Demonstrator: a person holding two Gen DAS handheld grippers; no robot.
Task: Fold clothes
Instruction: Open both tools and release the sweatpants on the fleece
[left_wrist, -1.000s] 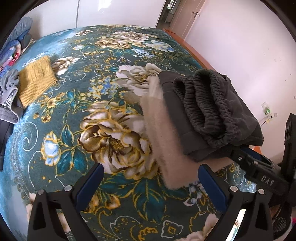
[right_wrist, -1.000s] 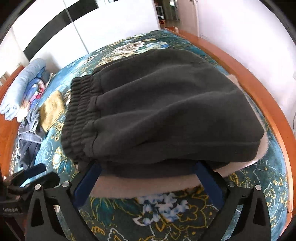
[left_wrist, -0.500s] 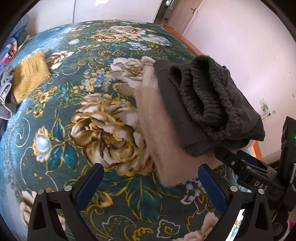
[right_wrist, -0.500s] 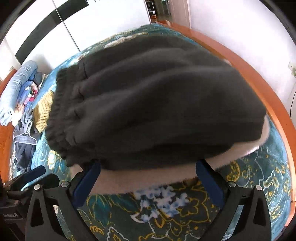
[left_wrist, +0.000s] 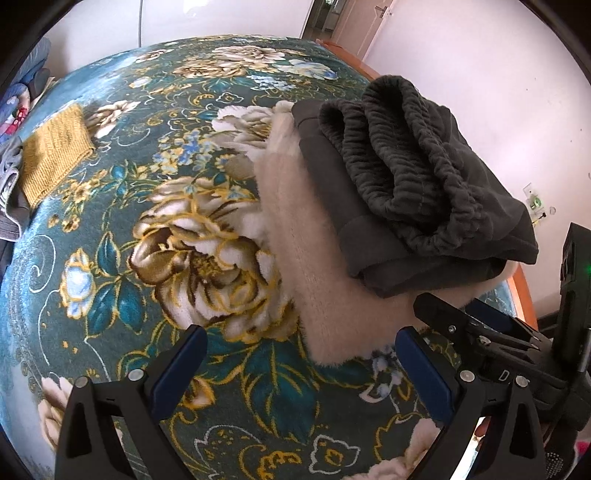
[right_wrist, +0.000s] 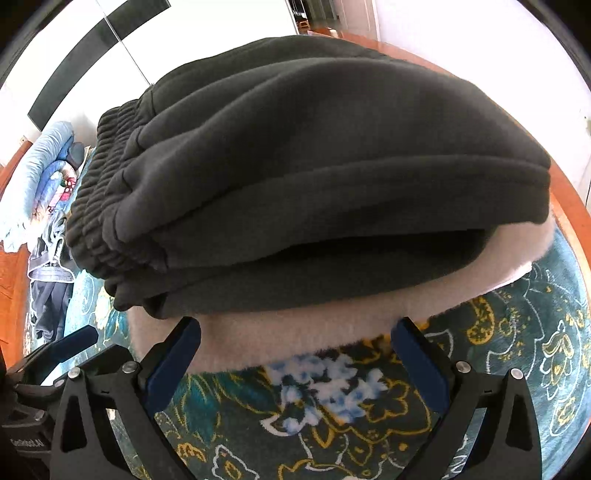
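While both tools hang close over the bed: nothing gripped, folded stack resting free.

Stack: dark grey folded trousers (right_wrist: 325, 155) lying on top of a cream fleece garment (left_wrist: 317, 280), both on the floral bedspread (left_wrist: 110, 236) near the bed's right edge, beside the wooden bed frame (right_wrist: 570, 221).

Trousers: elastic waistband bunched along the left side of the fold, layers loose and puffy, not pressed flat.

Left gripper (left_wrist: 301, 373): jaws spread wide, empty, aimed at the near corner of the cream layer; blue pads clear of the cloth.

Right gripper (right_wrist: 295, 362): jaws spread wide, empty, near edge of the cream layer lying just between them, no squeeze visible.

Change over the last second: stack looms larger and nearer in the right wrist view, filling most of it; left wrist view slightly closer too, same angle. Cloth itself unmoved, fold shape the same.

Meaning for the task: looks like this garment's fold is finished, with both tools closing in, perhaps to tidy, press or lift the stack; cannot tell which.

Elsewhere on the bed: mustard knitted piece (left_wrist: 55, 151) lying flat at far left, well apart; heap of unfolded clothes (right_wrist: 48, 258) at the far left edge, likely waiting.
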